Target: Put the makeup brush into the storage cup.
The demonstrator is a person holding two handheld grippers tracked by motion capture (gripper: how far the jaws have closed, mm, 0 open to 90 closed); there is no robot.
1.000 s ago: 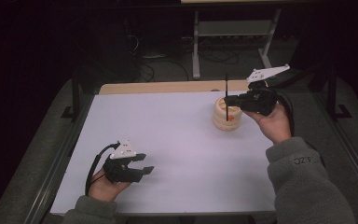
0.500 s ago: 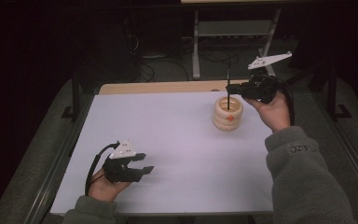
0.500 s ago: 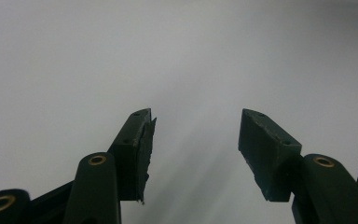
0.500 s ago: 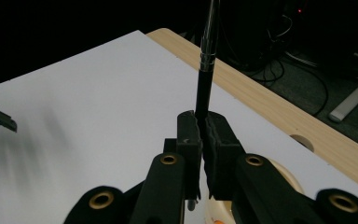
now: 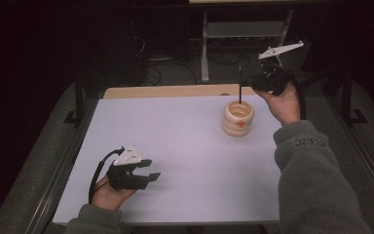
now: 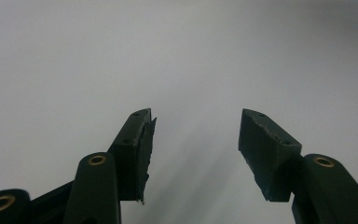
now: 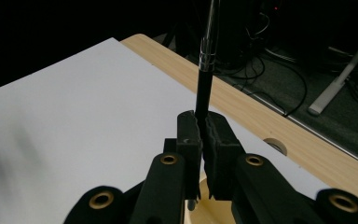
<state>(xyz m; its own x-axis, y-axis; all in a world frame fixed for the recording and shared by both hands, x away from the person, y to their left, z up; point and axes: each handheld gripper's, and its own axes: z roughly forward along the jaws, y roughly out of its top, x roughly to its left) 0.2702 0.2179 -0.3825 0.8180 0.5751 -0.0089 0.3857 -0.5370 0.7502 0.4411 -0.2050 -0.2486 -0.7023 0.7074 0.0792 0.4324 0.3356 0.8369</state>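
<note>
A pale wooden ringed holder (image 5: 238, 118) with an orange mark on its side stands on the white table (image 5: 185, 141) at the back right. Above it a thin black pen (image 5: 240, 84) hangs upright, its lower end at the holder's mouth. My right gripper (image 5: 254, 83) is shut on the pen; in the right gripper view the black pen (image 7: 204, 74) with a silver band rises from between the closed pads (image 7: 189, 135). My left gripper (image 5: 152, 171) rests near the front left of the table, open, with nothing between its fingers (image 6: 137, 144).
A wooden strip (image 5: 175, 91) runs along the table's far edge. Behind it on the dark floor are cables (image 5: 165, 68) and a metal stand (image 5: 207, 48). Dark rails (image 5: 53, 175) flank the table's left and right sides.
My right gripper has risen and drawn back to the right with the pen, lifting it up out of the holder. The left gripper has stayed put.
</note>
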